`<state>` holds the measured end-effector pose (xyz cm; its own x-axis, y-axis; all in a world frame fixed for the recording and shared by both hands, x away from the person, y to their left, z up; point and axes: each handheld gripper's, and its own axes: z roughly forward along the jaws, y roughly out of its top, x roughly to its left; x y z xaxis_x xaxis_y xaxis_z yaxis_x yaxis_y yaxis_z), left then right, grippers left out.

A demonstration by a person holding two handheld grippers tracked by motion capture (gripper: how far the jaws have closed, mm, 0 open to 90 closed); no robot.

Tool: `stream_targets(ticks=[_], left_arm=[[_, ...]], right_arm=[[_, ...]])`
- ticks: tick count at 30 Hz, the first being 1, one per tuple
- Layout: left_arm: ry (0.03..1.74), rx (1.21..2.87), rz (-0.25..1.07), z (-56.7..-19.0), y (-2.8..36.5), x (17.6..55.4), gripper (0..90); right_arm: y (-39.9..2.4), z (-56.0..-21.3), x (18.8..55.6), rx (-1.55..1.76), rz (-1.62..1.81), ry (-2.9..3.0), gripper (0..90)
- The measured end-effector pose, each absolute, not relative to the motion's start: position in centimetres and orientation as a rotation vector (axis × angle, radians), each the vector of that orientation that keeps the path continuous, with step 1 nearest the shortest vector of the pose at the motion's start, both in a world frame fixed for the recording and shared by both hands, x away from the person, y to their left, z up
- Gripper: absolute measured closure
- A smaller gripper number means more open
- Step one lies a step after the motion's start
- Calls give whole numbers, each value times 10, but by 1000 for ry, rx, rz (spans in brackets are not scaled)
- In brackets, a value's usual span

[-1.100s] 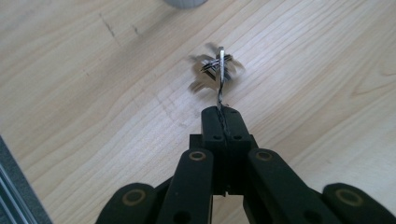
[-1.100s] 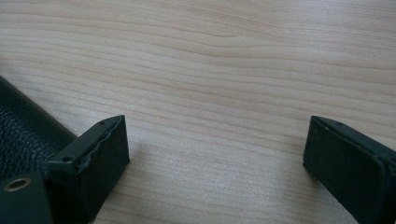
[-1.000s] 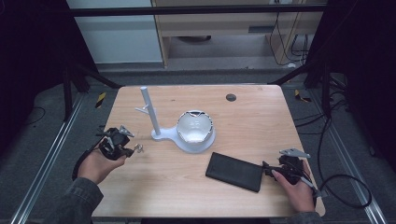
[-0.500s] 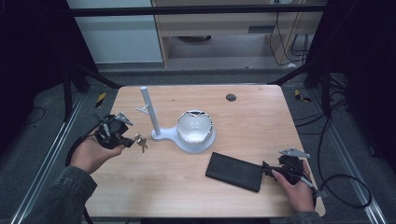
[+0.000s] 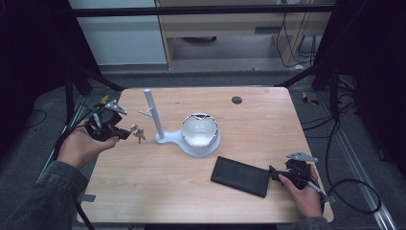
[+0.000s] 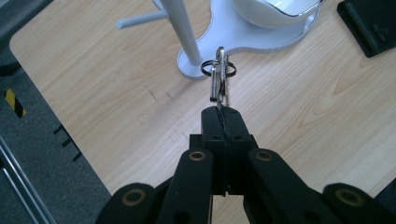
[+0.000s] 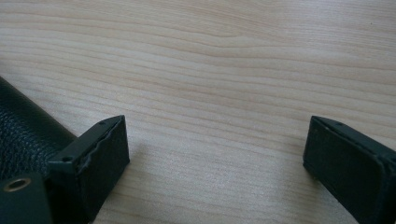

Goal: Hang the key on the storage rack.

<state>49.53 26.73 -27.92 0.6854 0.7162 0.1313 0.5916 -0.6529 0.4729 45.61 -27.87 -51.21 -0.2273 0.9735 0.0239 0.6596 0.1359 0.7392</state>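
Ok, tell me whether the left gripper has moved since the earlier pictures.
Yes. In the high view the left gripper, shut on the keys, has risen and gone up the frame toward the white stand's post.

The high view looks forward and down from above the person's side, taking in the whole wooden surface [image 5: 143, 182]. The left gripper view rides above the surface, looking down past its fingers [image 6: 210, 128] at the white stand [image 6: 187, 37], shared with the high view [image 5: 152, 112]. The right gripper view sits low and close, sharing the black case [image 7: 18, 135].
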Motion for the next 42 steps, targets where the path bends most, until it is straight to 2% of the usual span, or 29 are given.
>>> stream_targets(ticks=[7, 27, 42], left_arm=[[1020, 2498, 447, -262, 264, 504, 898], [1044, 2488, 461, -250, 253, 518, 898], [1019, 2546, 483, -247, 238, 526, 898]], right_arm=[[-279, -512, 456, 1559, 879, 1951, 70], [-279, -512, 456, 1558, 879, 1951, 70], [-279, -512, 456, 1558, 882, 1950, 70]])
